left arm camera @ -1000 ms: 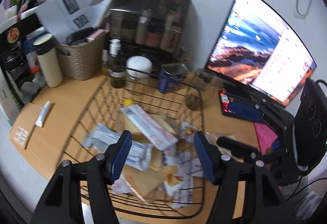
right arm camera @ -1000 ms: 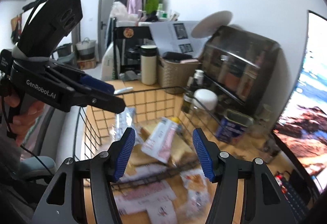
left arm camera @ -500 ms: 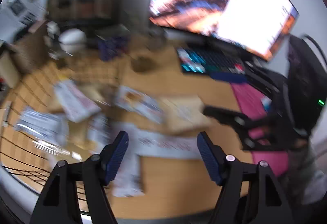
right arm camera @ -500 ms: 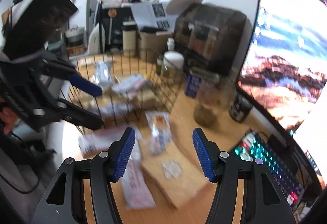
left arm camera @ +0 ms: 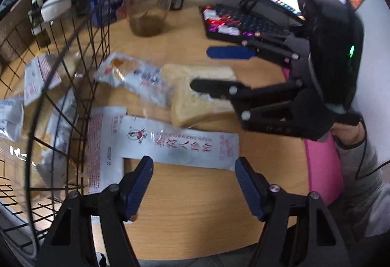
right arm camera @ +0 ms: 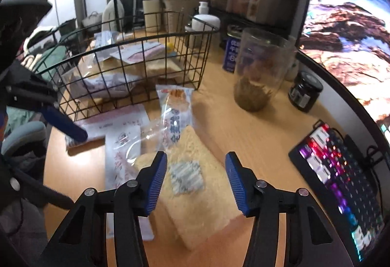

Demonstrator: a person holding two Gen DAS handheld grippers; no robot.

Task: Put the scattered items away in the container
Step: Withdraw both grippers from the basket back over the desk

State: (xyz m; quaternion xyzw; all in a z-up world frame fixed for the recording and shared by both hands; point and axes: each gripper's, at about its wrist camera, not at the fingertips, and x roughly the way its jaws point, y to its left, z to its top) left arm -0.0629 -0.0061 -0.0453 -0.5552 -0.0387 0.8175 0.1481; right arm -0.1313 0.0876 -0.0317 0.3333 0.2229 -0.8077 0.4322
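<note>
The black wire basket (left arm camera: 73,77) (right arm camera: 136,52) holds several packets and bread. Beside it on the desk lie a long white packet with red print (left arm camera: 180,145) (right arm camera: 121,152), a snack packet with orange print (left arm camera: 131,77) (right arm camera: 174,106) and bagged bread slices (left arm camera: 199,99) (right arm camera: 207,194) with a small sachet (right arm camera: 186,176) on top. My left gripper (left arm camera: 193,184) (right arm camera: 76,168) hovers open just over the white packet's near edge, nothing between its pads. My right gripper (right arm camera: 196,181) (left arm camera: 219,71) points down at the bread. Its jaws are closing with the bread between them, pads apart from it.
A tall glass jar (right arm camera: 258,72), a dark small jar (right arm camera: 304,91) and a blue can (right arm camera: 231,55) stand behind the packets. A lit keyboard (right arm camera: 341,169) and monitor (right arm camera: 341,23) fill the right. A pink pad (left arm camera: 321,169) lies by the desk's near right edge.
Both grippers swung from above the basket down and right to the packets on the desk. The right jaws narrowed; the left jaws spread a little.
</note>
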